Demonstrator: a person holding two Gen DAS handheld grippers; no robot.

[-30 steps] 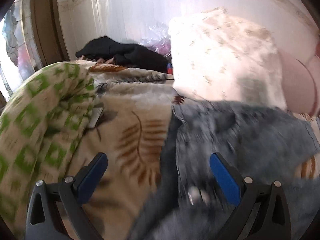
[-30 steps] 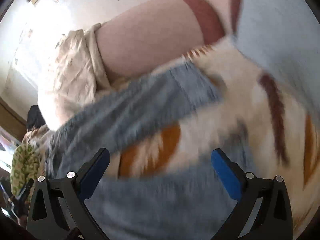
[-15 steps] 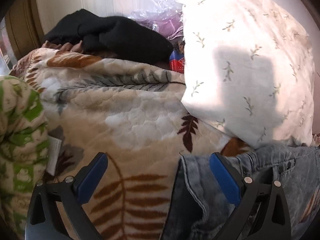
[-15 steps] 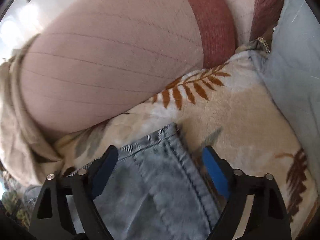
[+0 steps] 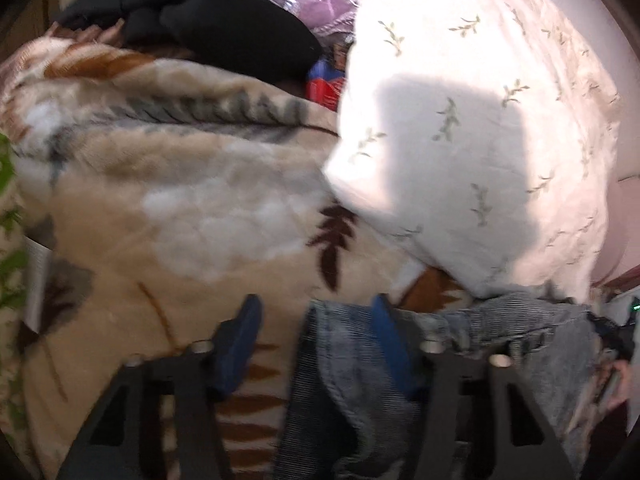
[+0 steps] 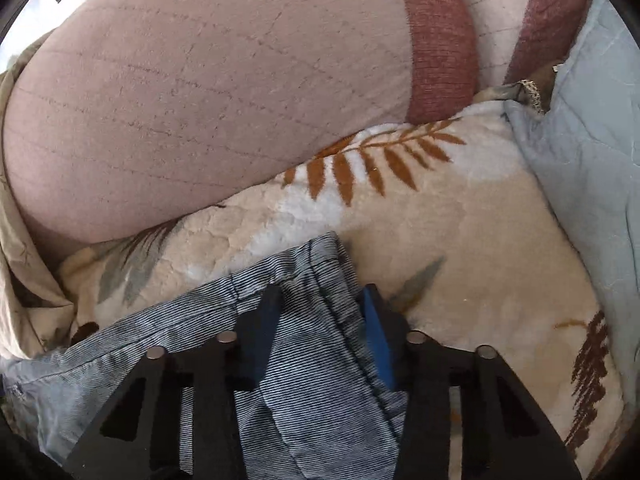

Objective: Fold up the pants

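While both sets of fingers are down at the bed, each is partly closed around denim with a gap left between the pads, so I can't tell if either has really pinched yet. The right gripper point(image 6: 320, 312) straddles a corner of the jeans point(image 6: 304, 340) at lower centre of its frame, the hemmed edge running up between the pads toward the frame's middle. The left gripper point(image 5: 316, 332) has one pad on the blanket point(image 5: 180, 200) side and the other over the denim edge, so the jeans point(image 5: 460, 344) lie mostly to the right of it, stretching off to the lower right of that frame.

My guess is the garment's long axis runs sideways between the two grippers, each at one end of the same edge. Neither looks nearer than the other; the fold would hinge on lifting both together.

Further out: a white leafy-print pillow point(image 5: 480, 120) at upper right in the left view, a black garment point(image 5: 200, 12) at the top, and a big pink cushion point(image 6: 220, 92) filling the upper part of the right view.
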